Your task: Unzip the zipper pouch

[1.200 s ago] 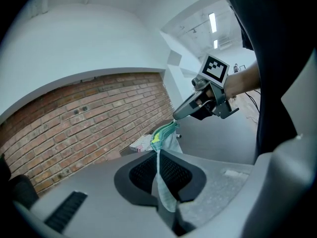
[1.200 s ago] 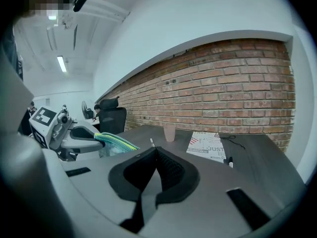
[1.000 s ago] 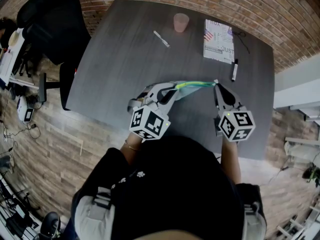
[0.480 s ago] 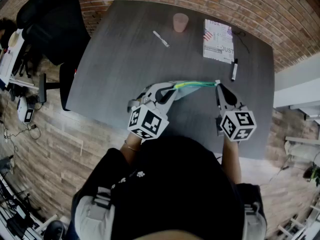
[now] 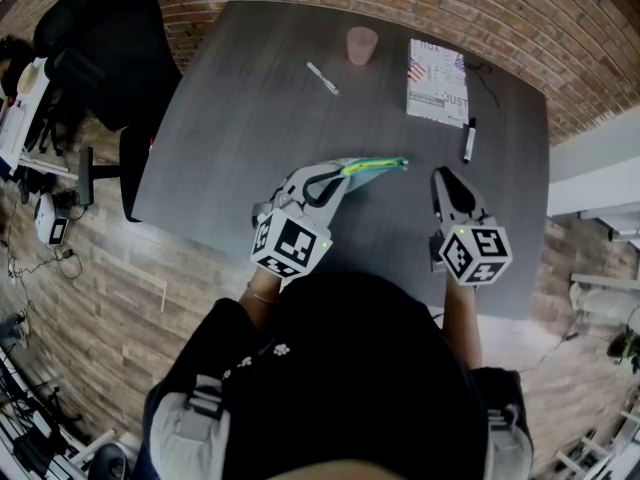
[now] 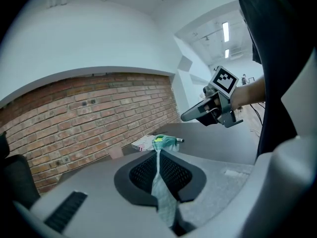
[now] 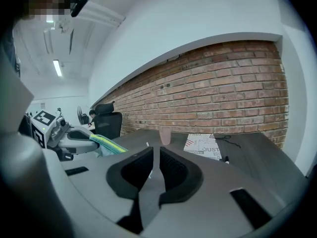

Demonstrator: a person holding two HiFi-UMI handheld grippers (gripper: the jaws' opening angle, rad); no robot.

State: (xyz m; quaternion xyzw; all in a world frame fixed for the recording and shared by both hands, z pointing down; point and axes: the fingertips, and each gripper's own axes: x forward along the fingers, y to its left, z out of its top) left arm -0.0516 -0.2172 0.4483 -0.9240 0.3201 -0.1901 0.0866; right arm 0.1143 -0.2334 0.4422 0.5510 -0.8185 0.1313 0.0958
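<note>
Head view: the pouch (image 5: 372, 167) is held over the worktop (image 5: 240, 108), long axis left to right. The left gripper (image 5: 343, 173) has its left end; the right gripper (image 5: 440, 175) stands just clear of its free right end.

Left gripper view: the fingers (image 6: 141, 172) are clamped on the pouch fabric.

Right gripper view: the fingers (image 7: 131, 175) have just been opening, stand slightly apart and hold nothing. The pouch lies to their left.

We hold our left gripper (image 5: 338, 176) clamped on the pouch (image 5: 378, 165) at frame centre; right of it, our right gripper (image 5: 441, 175) has just been opening its jaws, nothing between them.
</note>
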